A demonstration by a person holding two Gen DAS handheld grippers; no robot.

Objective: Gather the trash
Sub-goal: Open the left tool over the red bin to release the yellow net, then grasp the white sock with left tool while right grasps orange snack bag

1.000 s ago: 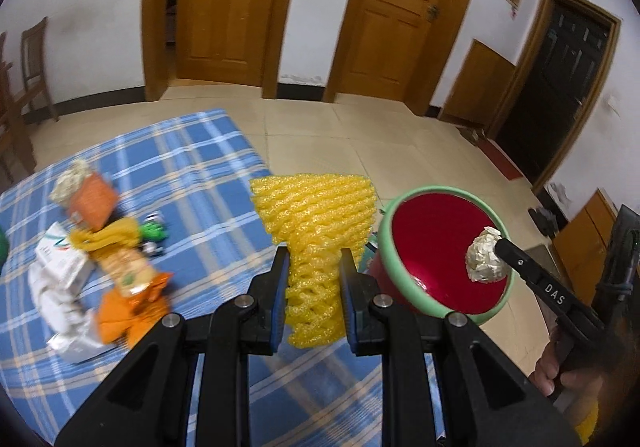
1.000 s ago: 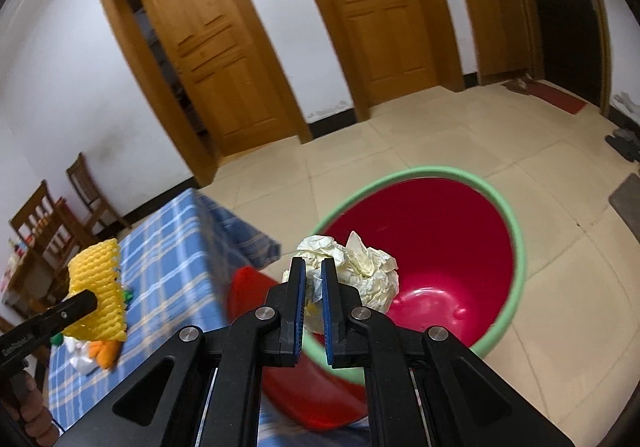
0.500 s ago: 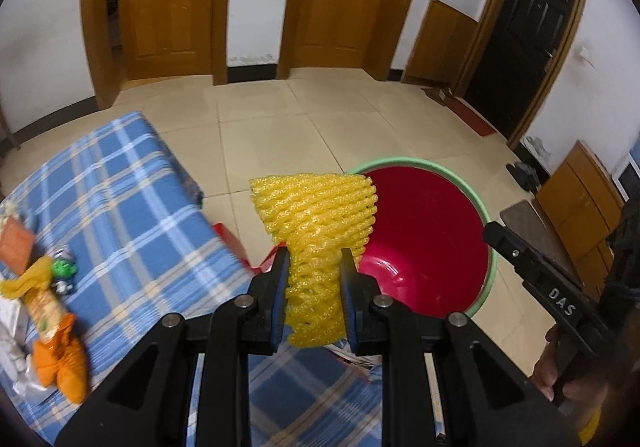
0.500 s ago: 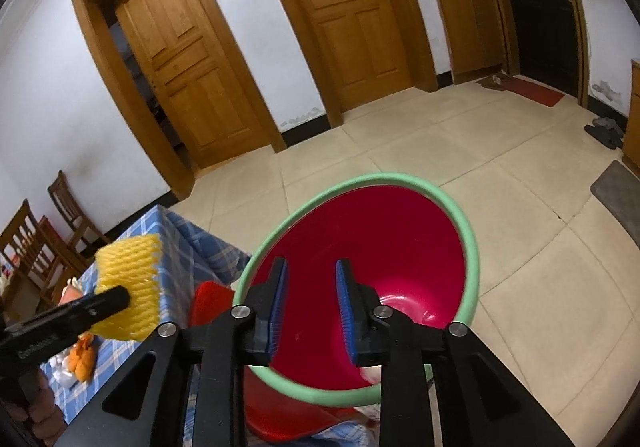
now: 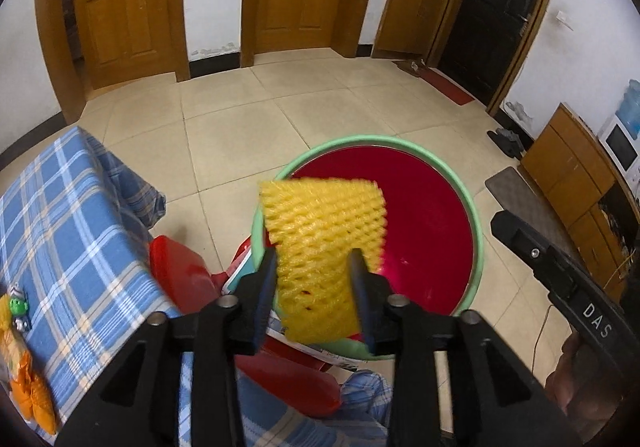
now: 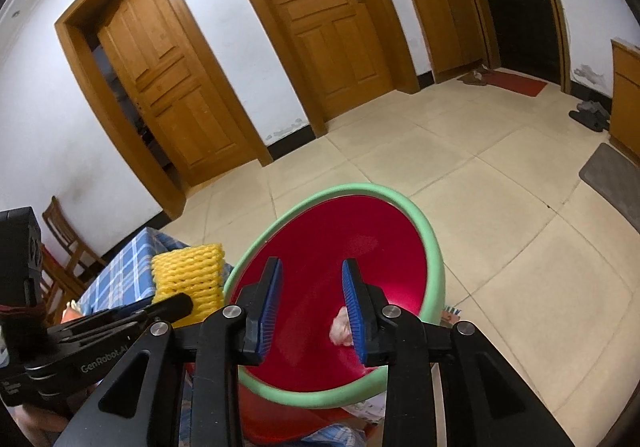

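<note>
From the left wrist view, the step in hand is the drop. The left gripper (image 5: 314, 287) hangs over the near rim of the red plastic basin with the pale green rim (image 5: 478, 247), and its jaws are opening around the yellow foam fruit net (image 5: 320, 243). The net sits between the spreading fingers (image 5: 264, 287), blurred, apparently slipping loose with its upper part already over the red bowl. The next move, I judge, calls only for the jaws to finish parting so the net falls inside, since part of it lies right at the basin's near rim and could catch there. To the left of the basin runs the corner of the blue checked tablecloth (image 5: 76, 231), with more orange and yellow wrappers (image 5: 24, 383) at its far left. Beyond the basin the tiled floor is bare.

From the right wrist view, the right gripper (image 6: 312, 299) hovers above the same basin (image 6: 436, 267), blue pads spread wide with nothing between them. A crumpled whitish paper ball (image 6: 340, 329) lies down inside the bowl. The net (image 6: 188, 279) shows just left of the basin's rim, so this hand has room to draw back over the table.
</note>
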